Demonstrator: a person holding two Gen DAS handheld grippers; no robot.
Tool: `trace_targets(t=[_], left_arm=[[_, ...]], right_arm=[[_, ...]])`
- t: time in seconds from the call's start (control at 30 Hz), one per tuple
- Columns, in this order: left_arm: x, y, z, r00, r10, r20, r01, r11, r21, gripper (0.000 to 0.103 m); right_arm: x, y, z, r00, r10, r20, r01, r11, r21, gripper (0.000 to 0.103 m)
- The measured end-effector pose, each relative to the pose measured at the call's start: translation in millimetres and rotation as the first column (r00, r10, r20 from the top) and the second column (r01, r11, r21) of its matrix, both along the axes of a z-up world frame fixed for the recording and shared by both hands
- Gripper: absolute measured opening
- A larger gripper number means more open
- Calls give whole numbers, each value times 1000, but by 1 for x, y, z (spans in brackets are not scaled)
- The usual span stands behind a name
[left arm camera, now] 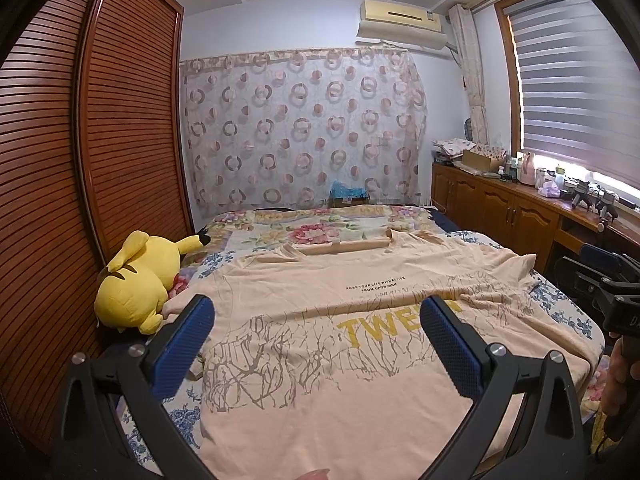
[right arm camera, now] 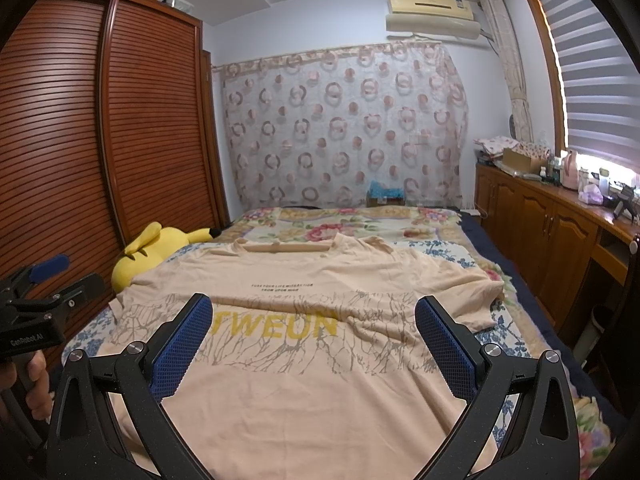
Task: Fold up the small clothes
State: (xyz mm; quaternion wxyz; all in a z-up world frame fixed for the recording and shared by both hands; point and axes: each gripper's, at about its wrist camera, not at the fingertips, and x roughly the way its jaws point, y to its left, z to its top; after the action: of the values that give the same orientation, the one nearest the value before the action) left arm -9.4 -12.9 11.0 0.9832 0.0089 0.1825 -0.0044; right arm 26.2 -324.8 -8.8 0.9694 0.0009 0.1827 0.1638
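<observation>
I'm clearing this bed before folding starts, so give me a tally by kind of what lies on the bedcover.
T-shirt, peach, spread flat: 1
Plush toy, yellow, at the left edge by the wardrobe: 1
Total: 2
Both open grippers, left and right, hover above the shirt, holding nothing.
</observation>
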Motion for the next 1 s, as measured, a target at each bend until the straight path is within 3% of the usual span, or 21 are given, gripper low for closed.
trace_targets(t=[1.0], left_arm=[[-2, 2, 0, 1000, 1, 10, -1, 1000, -5, 103]], right_arm=[[-1, 0, 0, 1000, 1, -1, -1, 1000, 0, 103]])
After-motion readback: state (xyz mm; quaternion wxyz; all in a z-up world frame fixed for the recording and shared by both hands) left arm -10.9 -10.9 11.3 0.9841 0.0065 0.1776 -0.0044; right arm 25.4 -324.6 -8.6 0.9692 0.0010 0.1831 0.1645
